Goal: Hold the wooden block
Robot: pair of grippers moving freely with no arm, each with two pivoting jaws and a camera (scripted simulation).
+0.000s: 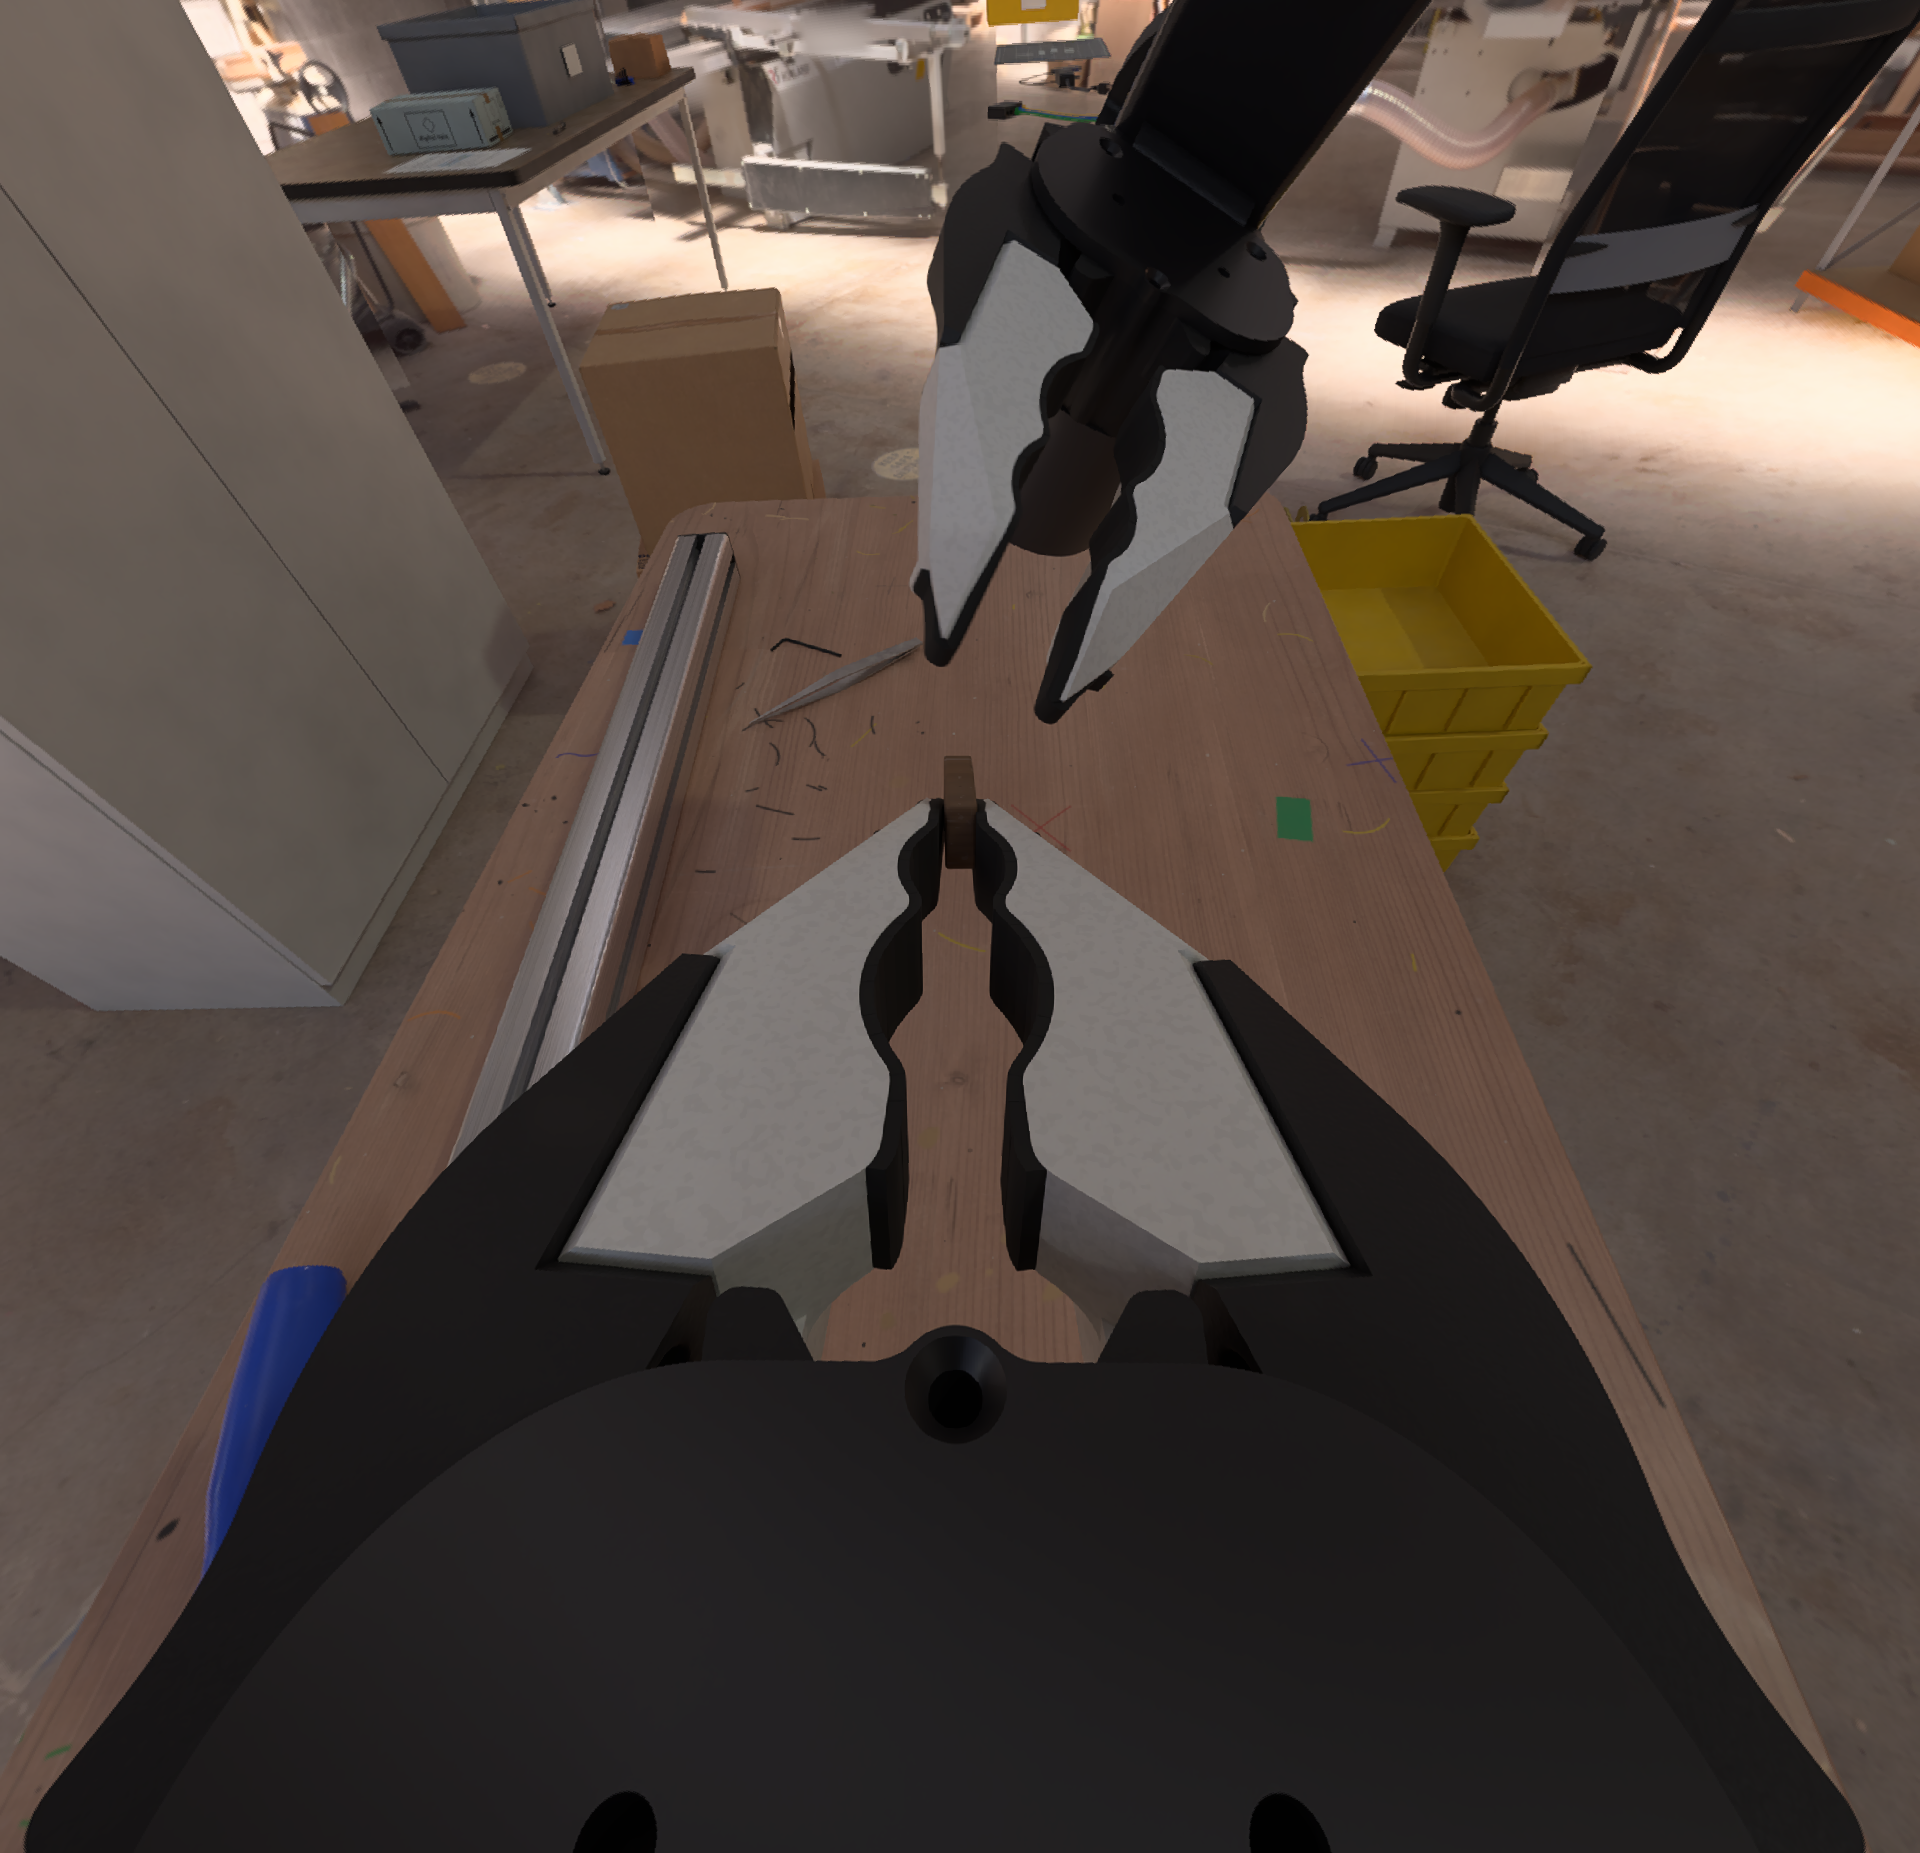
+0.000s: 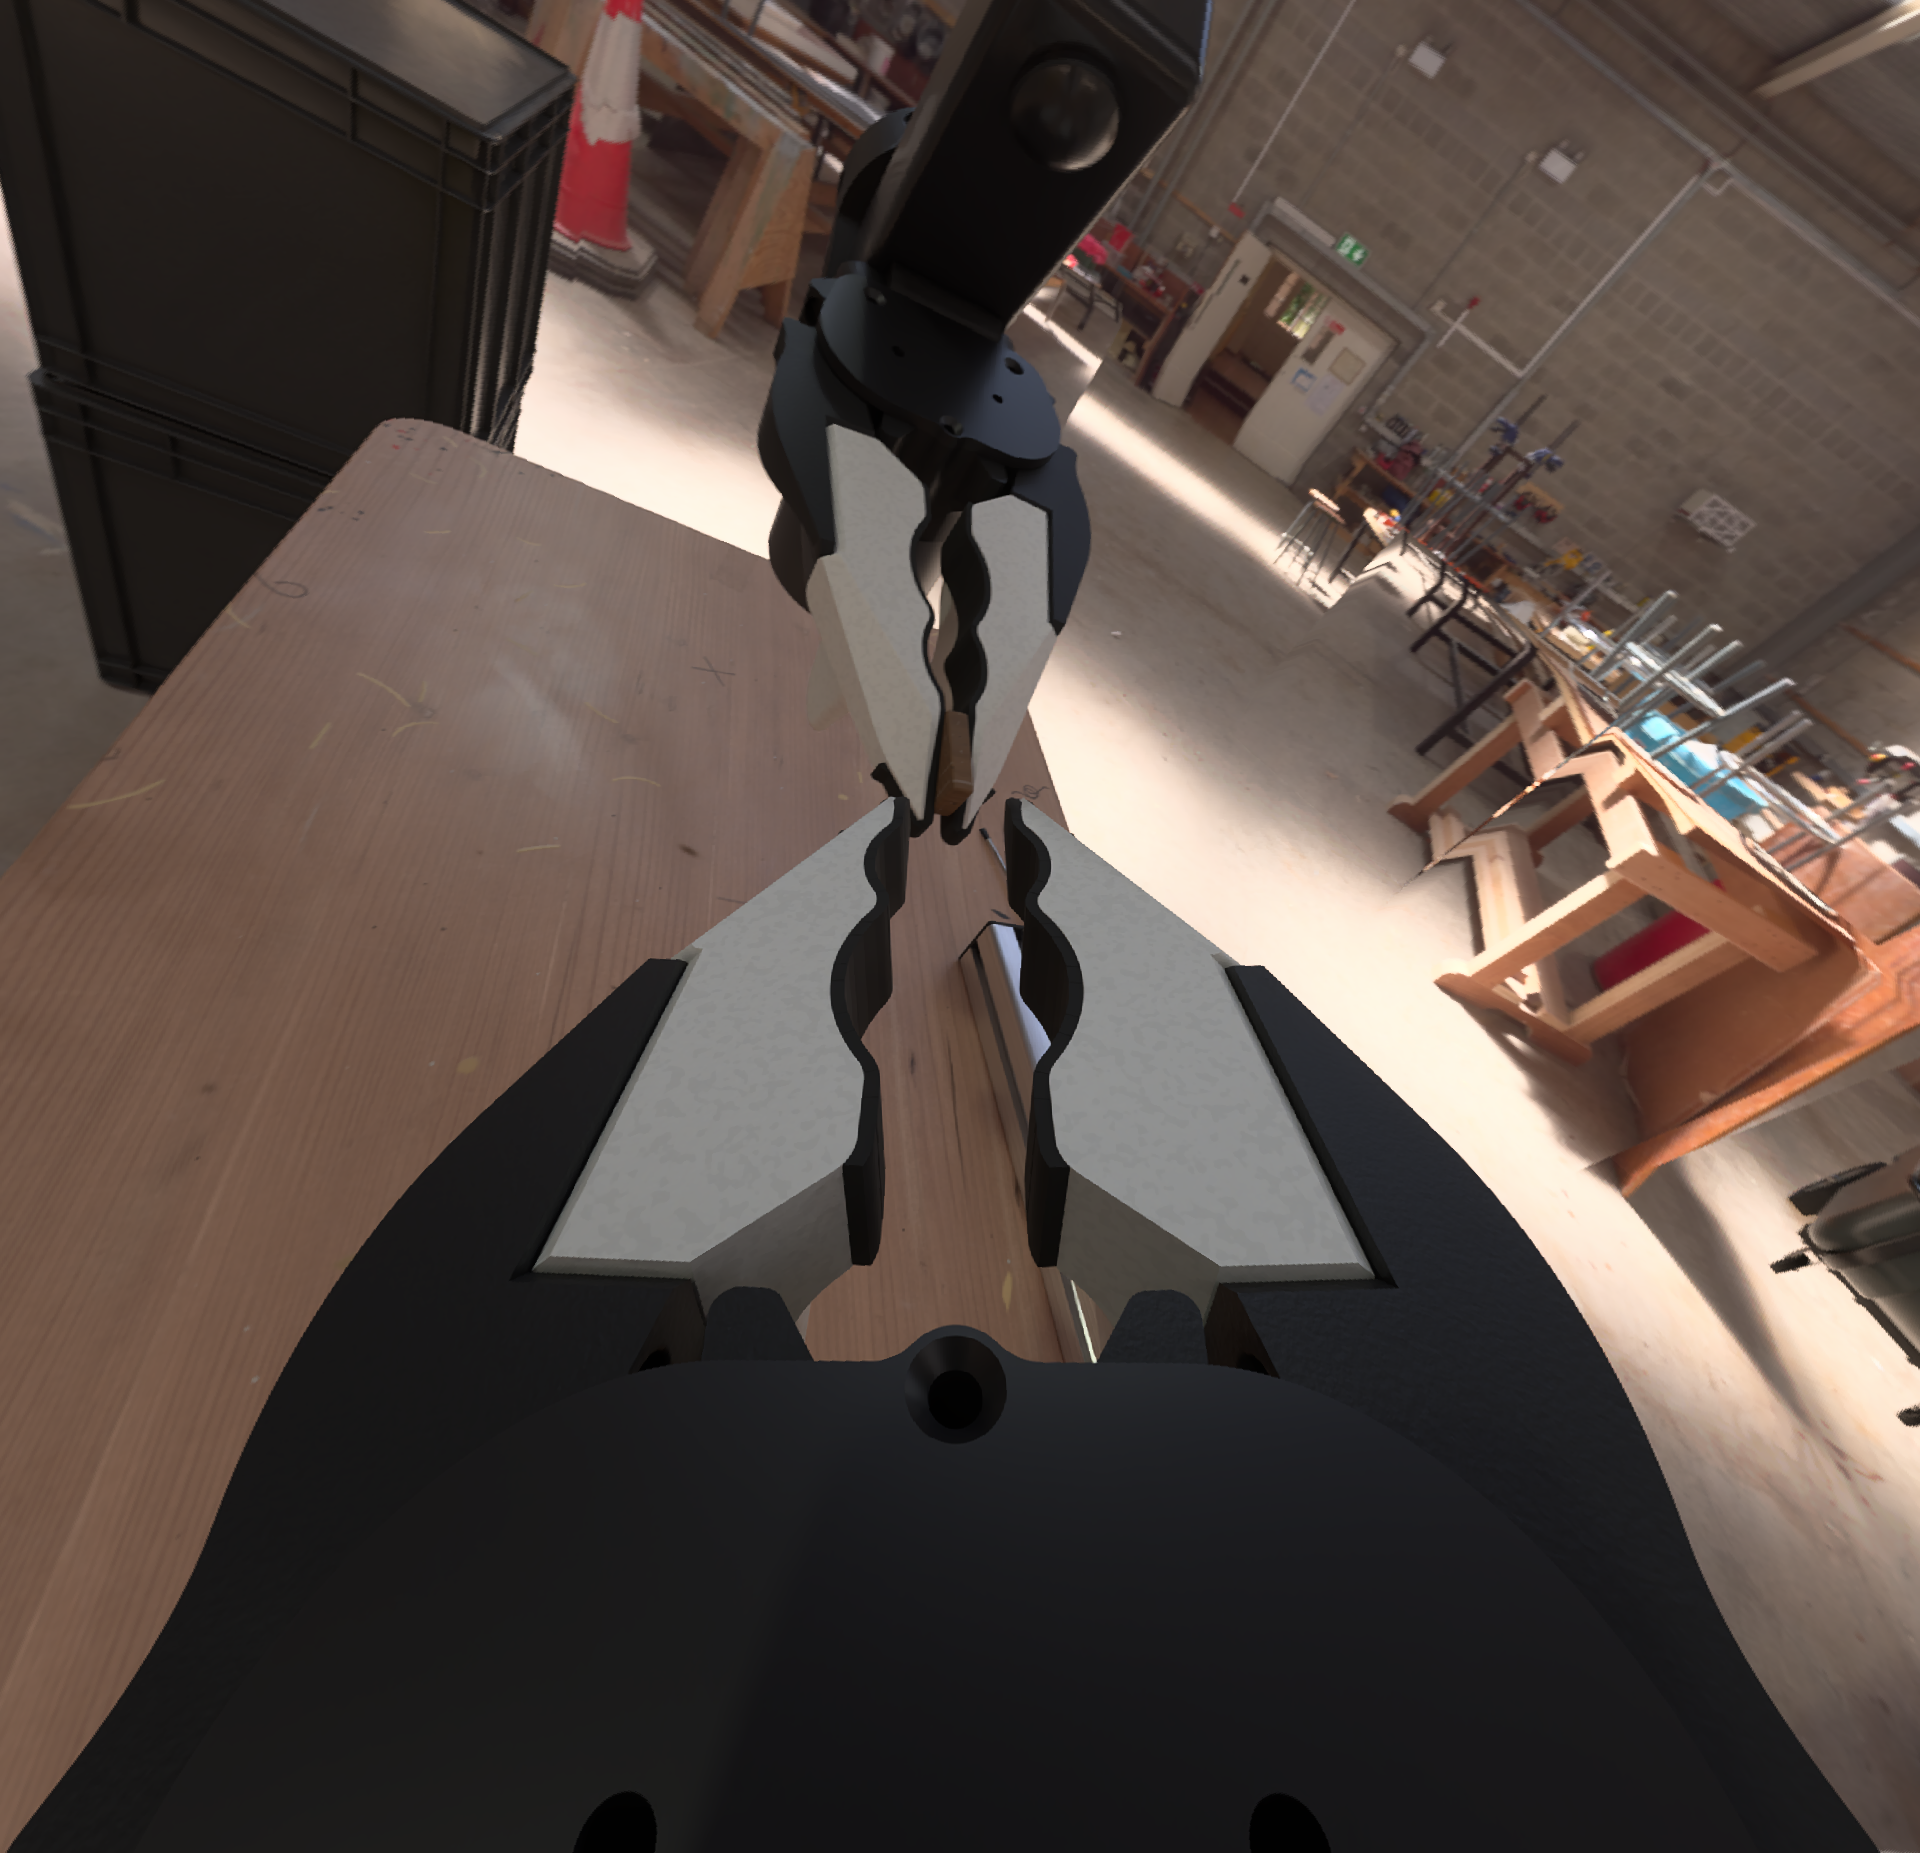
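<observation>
A small wooden block (image 1: 957,780) stands pinched between the tips of my left gripper (image 1: 957,814), just above the wooden workbench (image 1: 1195,972). My left gripper is shut on it. The right wrist view shows that gripper (image 2: 941,814) from the front, with the block (image 2: 957,754) between its tips. My right gripper (image 2: 954,821) is open and empty, and its tips point at the left gripper's tips from close by. In the left wrist view, the right gripper (image 1: 992,681) hovers tilted above the bench, beyond the block.
An aluminium rail (image 1: 623,816) runs along the bench's left side. Tweezers (image 1: 831,681) and a hex key (image 1: 805,646) lie near it. Stacked yellow bins (image 1: 1455,660) stand at the right edge, near a green patch (image 1: 1294,819). Black crates (image 2: 260,245) stand beyond the bench.
</observation>
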